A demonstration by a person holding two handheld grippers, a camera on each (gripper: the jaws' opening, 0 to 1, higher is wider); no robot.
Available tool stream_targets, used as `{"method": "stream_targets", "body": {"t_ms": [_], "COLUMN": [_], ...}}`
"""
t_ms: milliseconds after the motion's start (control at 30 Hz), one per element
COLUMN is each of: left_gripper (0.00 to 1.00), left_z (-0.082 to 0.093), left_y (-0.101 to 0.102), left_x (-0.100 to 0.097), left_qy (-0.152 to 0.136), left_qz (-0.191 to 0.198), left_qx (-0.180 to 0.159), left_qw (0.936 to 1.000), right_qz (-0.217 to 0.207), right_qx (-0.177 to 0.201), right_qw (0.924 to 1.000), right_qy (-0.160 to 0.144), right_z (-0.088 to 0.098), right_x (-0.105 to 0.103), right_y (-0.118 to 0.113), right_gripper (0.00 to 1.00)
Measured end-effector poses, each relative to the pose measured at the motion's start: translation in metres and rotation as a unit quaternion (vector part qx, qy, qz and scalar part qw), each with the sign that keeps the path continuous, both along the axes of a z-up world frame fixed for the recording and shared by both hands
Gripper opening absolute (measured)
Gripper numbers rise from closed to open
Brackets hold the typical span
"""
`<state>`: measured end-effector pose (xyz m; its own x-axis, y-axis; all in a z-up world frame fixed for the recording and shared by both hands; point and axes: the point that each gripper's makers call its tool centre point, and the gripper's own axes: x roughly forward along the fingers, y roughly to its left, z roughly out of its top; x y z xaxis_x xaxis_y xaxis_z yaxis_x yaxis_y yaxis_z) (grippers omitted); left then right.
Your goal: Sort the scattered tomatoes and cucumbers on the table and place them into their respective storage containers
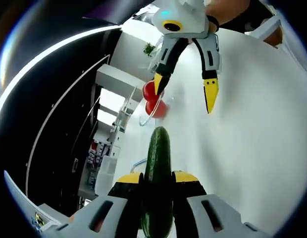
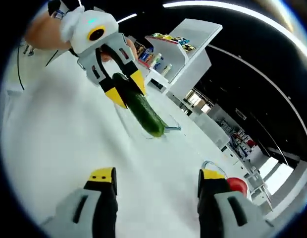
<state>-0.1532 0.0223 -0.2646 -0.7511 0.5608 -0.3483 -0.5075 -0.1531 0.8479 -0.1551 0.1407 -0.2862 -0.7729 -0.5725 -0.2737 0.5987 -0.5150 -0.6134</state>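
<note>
Cucumber point(image 1: 159, 173): a dark green cucumber clamped lengthwise between the two yellow-tipped jaws of the left gripper point(image 1: 157, 179), its free end projecting well beyond the fingertips over the white table point(image 1: 252, 148). In the right gripper view the same cucumber point(image 2: 141, 110) is seen from the side, held between the yellow fingertips of the left gripper point(image 2: 125, 89) and slanting down away from them, its far end hanging above a clear container point(image 2: 166, 130) whose rim shows just beyond the cucumber's tip.

Tomatoes point(image 1: 154, 99): two red tomatoes lying in a clear glass bowl point(image 1: 146, 118), ahead of the cucumber's tip in the left gripper view and touching each other. The nearer fingertip of the right gripper point(image 1: 185, 94) overlaps the upper tomato in that view; whether it touches cannot be told.

Right gripper: jaws spread wide apart with nothing between them, both where it comes into the left gripper view from above and in its own view point(image 2: 156, 181), where bare table lies between the fingers. A single tomato point(image 2: 237, 185) shows just beside the outer edge of its right-hand finger, inside the glass bowl point(image 2: 209, 164).

Background: white shelving point(image 2: 193, 39) carrying small packaged goods, beyond the far edge of the table.
</note>
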Motion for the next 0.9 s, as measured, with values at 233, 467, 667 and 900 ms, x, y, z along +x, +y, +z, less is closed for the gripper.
{"method": "stream_targets", "body": {"t_ms": [233, 467, 667, 900], "left_gripper": [0.22, 0.22, 0.22, 0.22], "left_z": [0.015, 0.029, 0.035, 0.036], "left_y": [-0.011, -0.022, -0.03, -0.025], "left_x": [-0.004, -0.011, -0.02, -0.025], "left_qy": [0.005, 0.011, -0.006, -0.014], "left_qz": [0.013, 0.019, 0.028, 0.024], "left_qx": [0.012, 0.012, 0.005, 0.02], "left_qw": [0.9998, 0.9997, 0.9996, 0.9994], "right_qz": [-0.025, -0.026, -0.021, -0.022], "right_qx": [-0.016, -0.052, -0.036, -0.037], "right_qw": [0.9994, 0.9982, 0.9987, 0.9978], "right_qy": [-0.016, 0.01, 0.028, 0.05], "right_z": [-0.001, 0.01, 0.011, 0.019], "right_x": [0.003, 0.015, 0.021, 0.025], "right_y": [0.022, 0.026, 0.027, 0.031], "right_gripper": [0.6, 0.52, 0.5, 0.47]}}
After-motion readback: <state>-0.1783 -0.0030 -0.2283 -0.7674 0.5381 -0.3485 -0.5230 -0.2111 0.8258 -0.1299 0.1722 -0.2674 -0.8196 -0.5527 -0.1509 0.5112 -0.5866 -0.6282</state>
